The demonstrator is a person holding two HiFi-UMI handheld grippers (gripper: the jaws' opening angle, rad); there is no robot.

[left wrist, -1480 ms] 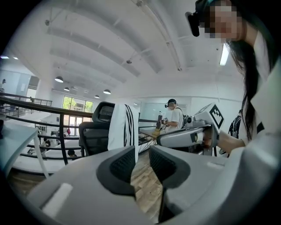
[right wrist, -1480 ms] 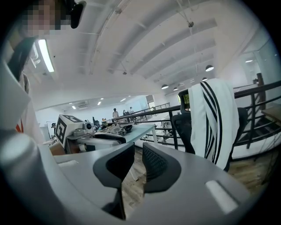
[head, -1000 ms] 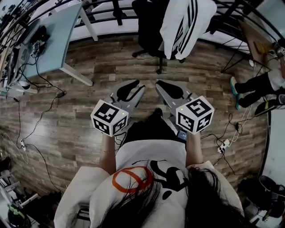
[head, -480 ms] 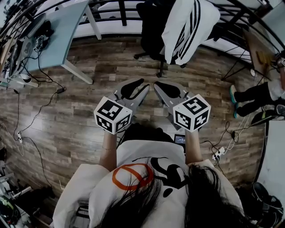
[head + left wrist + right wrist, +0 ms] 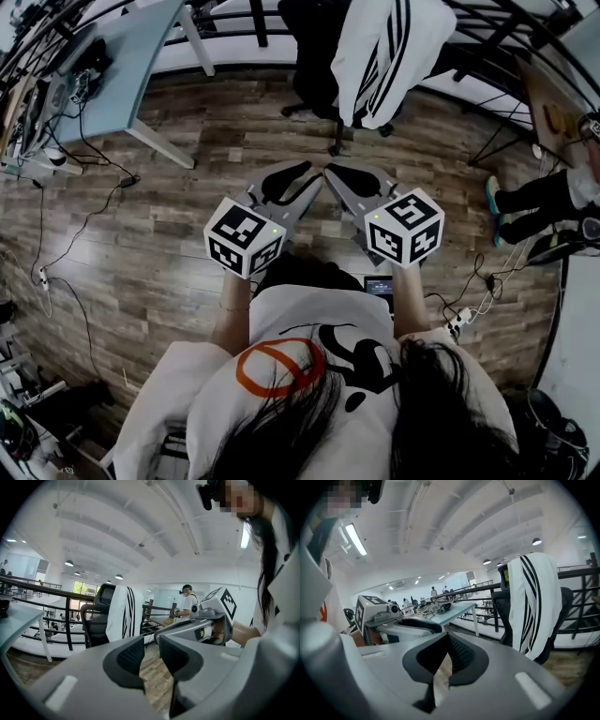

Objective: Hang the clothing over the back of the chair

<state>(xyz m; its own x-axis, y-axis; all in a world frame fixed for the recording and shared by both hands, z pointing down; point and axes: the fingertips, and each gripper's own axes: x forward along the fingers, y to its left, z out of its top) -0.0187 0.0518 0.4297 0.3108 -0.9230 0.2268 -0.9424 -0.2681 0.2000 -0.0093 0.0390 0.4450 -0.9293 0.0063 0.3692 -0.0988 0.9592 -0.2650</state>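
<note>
My left claw [image 5: 292, 181] and right claw [image 5: 352, 178] have drawn closer, tips almost meeting above the floor [image 5: 187, 234]. The left is slightly spread, the right pressed together, both empty. The striped clothing [image 5: 380, 56] hangs over the chair [image 5: 314, 52] back, far off, well apart from both.

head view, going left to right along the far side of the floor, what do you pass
light desk → black chair → white striped jacket → another person's legs

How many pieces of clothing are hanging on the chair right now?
1: a white, black-striped garment draped over the black chair, top centre of the head view. Anything behind it is hidden.
</note>
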